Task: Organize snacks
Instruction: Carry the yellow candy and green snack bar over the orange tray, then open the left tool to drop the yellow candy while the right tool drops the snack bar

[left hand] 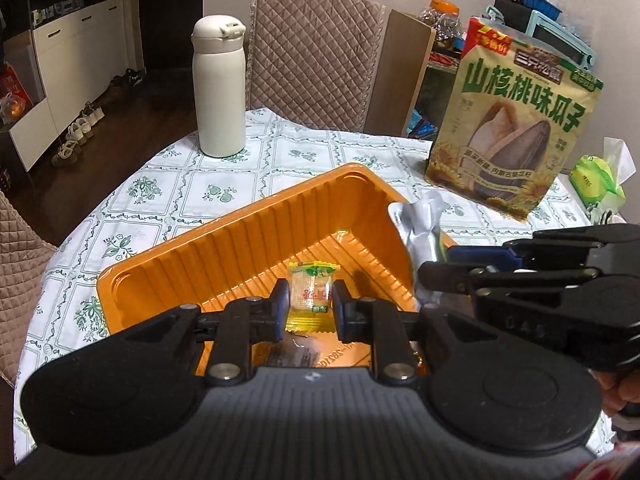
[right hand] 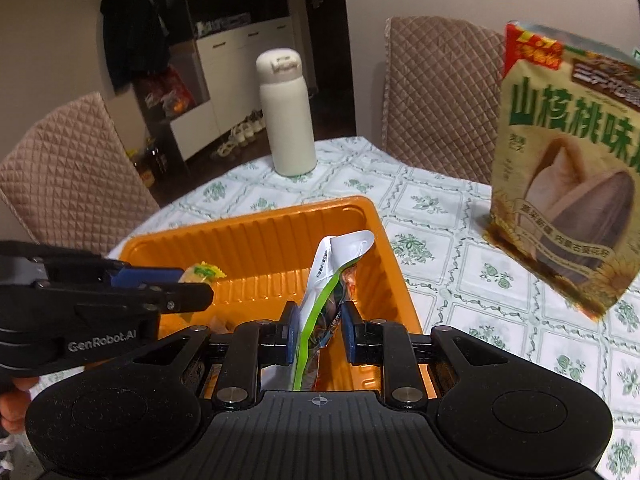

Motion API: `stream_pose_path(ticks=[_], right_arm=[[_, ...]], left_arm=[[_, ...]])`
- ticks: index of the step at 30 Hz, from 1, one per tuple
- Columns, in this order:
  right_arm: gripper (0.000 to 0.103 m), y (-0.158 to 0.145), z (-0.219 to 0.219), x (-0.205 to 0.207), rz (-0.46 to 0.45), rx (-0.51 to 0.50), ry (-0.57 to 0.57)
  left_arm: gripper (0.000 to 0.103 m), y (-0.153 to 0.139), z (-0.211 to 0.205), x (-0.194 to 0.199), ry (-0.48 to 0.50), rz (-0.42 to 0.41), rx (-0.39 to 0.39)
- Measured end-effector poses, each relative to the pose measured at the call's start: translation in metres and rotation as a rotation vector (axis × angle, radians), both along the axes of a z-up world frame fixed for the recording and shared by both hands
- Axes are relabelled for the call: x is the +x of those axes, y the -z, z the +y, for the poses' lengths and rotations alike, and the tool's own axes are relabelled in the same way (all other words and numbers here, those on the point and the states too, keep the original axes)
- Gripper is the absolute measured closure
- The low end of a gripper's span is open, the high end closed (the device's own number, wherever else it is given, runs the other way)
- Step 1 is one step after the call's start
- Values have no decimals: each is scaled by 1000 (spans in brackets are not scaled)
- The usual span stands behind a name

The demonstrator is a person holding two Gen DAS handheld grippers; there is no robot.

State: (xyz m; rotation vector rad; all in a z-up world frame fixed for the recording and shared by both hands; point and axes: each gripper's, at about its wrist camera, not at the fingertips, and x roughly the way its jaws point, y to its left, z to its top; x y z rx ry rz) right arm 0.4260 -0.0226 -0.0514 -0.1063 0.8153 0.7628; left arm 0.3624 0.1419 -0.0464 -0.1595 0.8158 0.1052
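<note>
Over the orange tray [left hand: 168, 264], the left gripper [left hand: 310, 306] pinches a small yellow candy packet [left hand: 311, 292]; the right gripper [right hand: 318, 330], nearer the tray's right wall, clamps an upright silver-green snack pouch [right hand: 334, 276].

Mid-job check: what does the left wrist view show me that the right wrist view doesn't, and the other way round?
Left wrist only: the left tool shut on the small yellow-green candy packet, and a green tissue pack at the table's right edge.

Right wrist only: the right tool shut on the silver snack pouch, with its green stripe visible.

Both: the orange tray, white bottle, sunflower seed bag and floral tablecloth.
</note>
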Motion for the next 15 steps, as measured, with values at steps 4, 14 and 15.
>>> stream_pose_path(ticks=[4,14,15], right_arm=[[80,9,7,7,4,-17,-11],[80,23,14,18,15,11,9],[80,24,13,19,23,11,13]], left_arm=[[83,4,3,6,-3,9,-2],[83,14,7,13,0,35,-13],[83,15,7,13,2,36,-17]])
